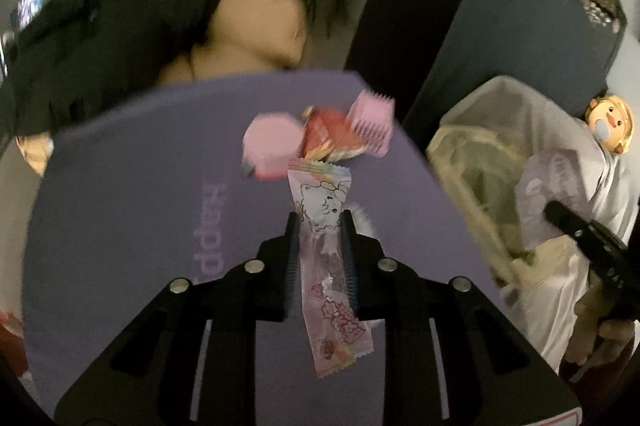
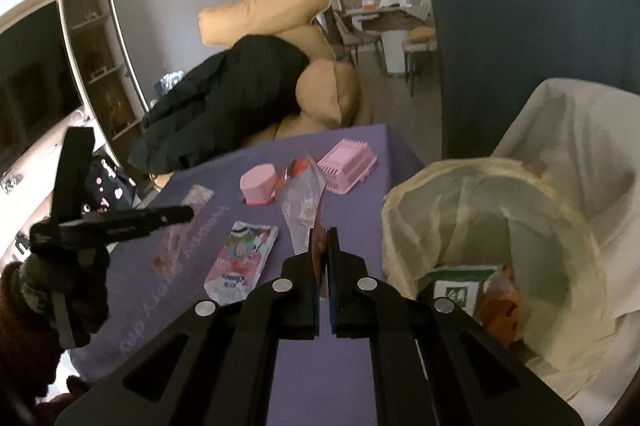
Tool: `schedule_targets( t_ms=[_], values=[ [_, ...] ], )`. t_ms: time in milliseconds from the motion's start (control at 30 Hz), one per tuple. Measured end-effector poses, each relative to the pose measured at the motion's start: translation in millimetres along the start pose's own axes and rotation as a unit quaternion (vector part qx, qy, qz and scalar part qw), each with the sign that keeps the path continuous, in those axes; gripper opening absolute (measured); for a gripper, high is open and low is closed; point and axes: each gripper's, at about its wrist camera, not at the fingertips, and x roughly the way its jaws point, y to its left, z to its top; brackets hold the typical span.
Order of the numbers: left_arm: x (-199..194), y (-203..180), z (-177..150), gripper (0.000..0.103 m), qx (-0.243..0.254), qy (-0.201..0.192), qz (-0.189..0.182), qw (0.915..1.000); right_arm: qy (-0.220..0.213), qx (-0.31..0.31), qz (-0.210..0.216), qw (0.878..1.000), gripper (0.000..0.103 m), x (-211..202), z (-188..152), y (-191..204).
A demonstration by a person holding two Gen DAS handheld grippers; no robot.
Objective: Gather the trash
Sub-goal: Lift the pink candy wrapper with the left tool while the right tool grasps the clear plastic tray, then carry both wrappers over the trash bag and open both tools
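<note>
My left gripper is shut on a long pink candy wrapper with a cartoon print, held above the purple table. My right gripper is shut on a thin clear and red wrapper, seen edge on, just left of the trash bin. The bin has a yellowish bag liner and holds a green-and-white carton and orange trash. It also shows in the left wrist view at the right. A pink and white pouch lies flat on the table.
A pink basket and a pink cup sit at the table's far end with red wrappers. A tan sofa with a black coat stands beyond. A doll lies on white cloth behind the bin.
</note>
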Motion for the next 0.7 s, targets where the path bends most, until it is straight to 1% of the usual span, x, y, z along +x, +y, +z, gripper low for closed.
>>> schedule_targets(
  t_ms=[200,267,333,500,600,700],
  values=[
    [-37.2,-45.8,23.5,0.019,0.036,-0.066,-0.003,0.9972,-0.041,-0.021,-0.014,0.999,0.006,-30.8,19.1,-10.3],
    [-43.7,-62.0,29.0,0.02,0.049,-0.087,-0.001,0.995,-0.057,-0.026,-0.023,0.998,0.006,-42.6,25.0,-17.4],
    [-47.4,-77.4,35.4,0.02,0.056,-0.102,-0.007,0.9932,-0.069,-0.027,-0.031,0.997,0.006,-52.3,28.6,-25.8],
    [-40.3,-109.3,47.1,0.02,0.055,-0.116,-0.044,0.9907,-0.083,-0.022,-0.06,0.994,0.006,-70.5,30.7,-49.5],
    [-29.4,-128.1,47.7,0.02,0.051,-0.109,-0.082,0.9894,-0.085,-0.016,-0.074,0.993,0.006,-76.5,29.5,-61.5],
    [-14.3,-152.1,45.4,0.02,0.056,-0.097,-0.107,0.9879,-0.086,-0.01,-0.086,0.992,0.006,-83.6,26.6,-73.9]
  ],
)
